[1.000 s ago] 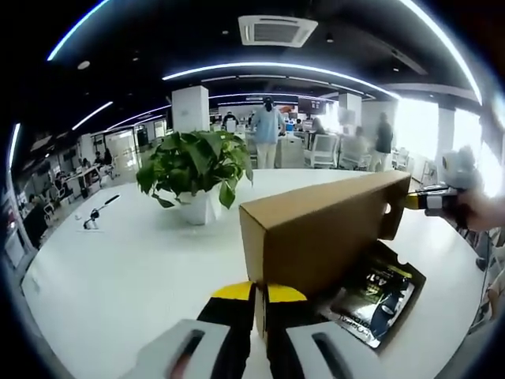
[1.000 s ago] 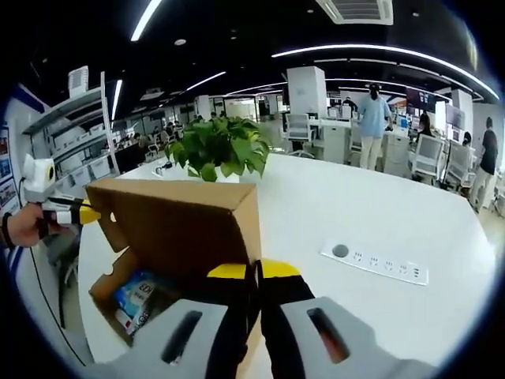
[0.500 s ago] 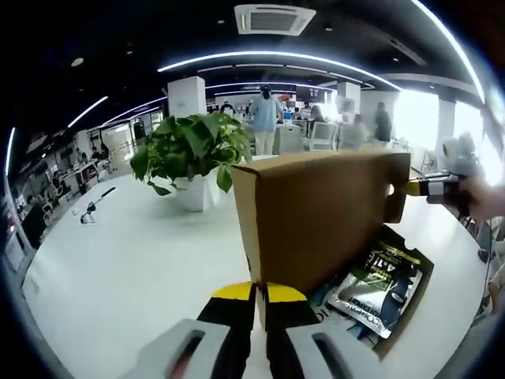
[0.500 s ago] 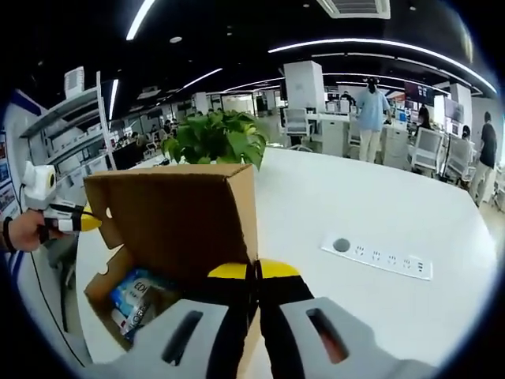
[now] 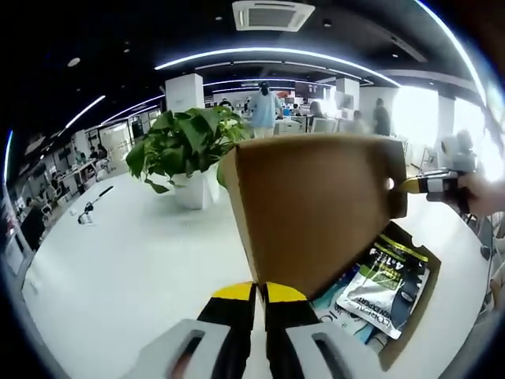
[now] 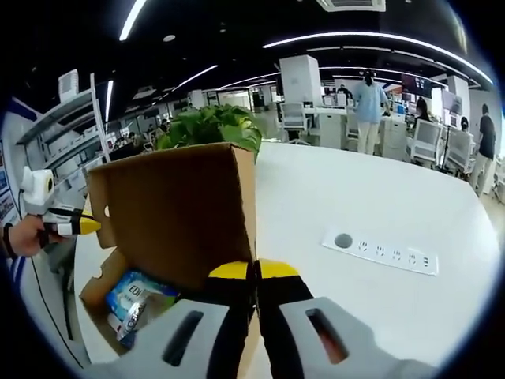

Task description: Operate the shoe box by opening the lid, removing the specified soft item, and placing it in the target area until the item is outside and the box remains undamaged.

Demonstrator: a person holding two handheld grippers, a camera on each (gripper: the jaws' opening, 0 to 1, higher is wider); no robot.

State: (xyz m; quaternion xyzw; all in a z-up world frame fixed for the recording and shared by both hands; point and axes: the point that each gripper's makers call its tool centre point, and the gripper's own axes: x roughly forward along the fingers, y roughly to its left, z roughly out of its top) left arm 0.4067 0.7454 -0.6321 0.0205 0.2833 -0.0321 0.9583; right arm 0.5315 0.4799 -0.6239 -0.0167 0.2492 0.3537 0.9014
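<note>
Both claws (image 5: 260, 296) (image 6: 254, 272) level, pinching raised lid (image 5: 316, 205)

Left gripper view: close behind raised box lid (image 5: 316, 209), facing across white table (image 5: 126, 276). Right gripper view: close at lid's opposite end. Shared: lid, box interior, potted plant (image 6: 213, 126).

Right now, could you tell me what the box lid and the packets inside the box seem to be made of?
The lid looks like plain brown cardboard: matte, uncoated, with a punched hole near one edge. The packets look like glossy plastic film pouches, judging by their sheen, wrinkles and printed faces, though foil lining cannot be ruled out.
</note>
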